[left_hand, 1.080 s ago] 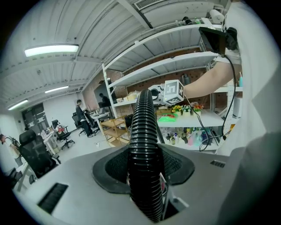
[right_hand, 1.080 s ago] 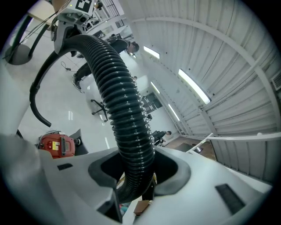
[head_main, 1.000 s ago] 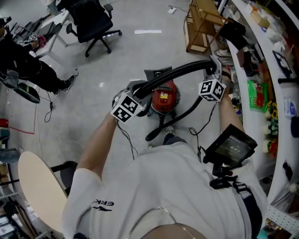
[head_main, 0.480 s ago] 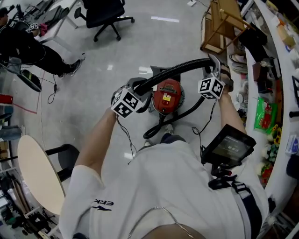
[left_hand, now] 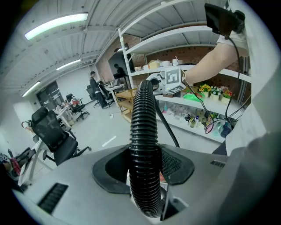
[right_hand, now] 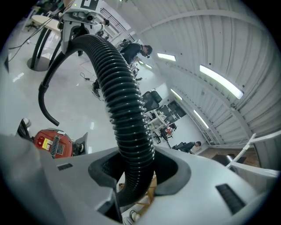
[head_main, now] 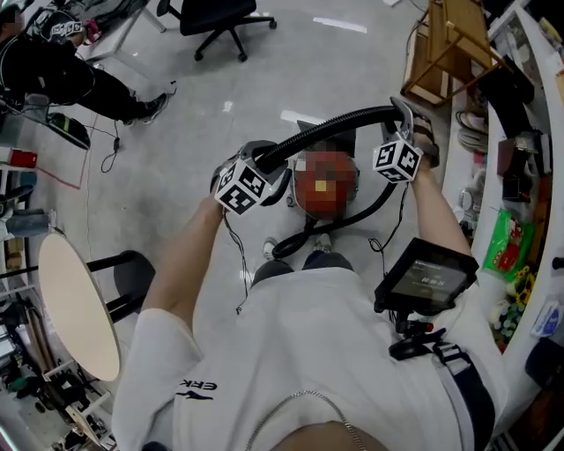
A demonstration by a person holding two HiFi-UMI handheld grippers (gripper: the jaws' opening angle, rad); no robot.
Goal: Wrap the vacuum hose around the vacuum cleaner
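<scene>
The red vacuum cleaner stands on the floor in front of the person's feet, and shows in the right gripper view too. A black ribbed hose arcs above it between both grippers. My left gripper is shut on the hose's left stretch, which runs straight up between its jaws. My right gripper is shut on the right stretch. A thinner black tube curves from the right gripper down past the vacuum to the floor.
A long shelf with goods runs along the right, with a wooden rack at its far end. A black office chair stands at the top. A seated person is at top left. A round stool is at left.
Both grippers keep their hold on the hose, and its arc over the vacuum looks the same. The head view has swung, so the floor scene has slid up and to the right.
</scene>
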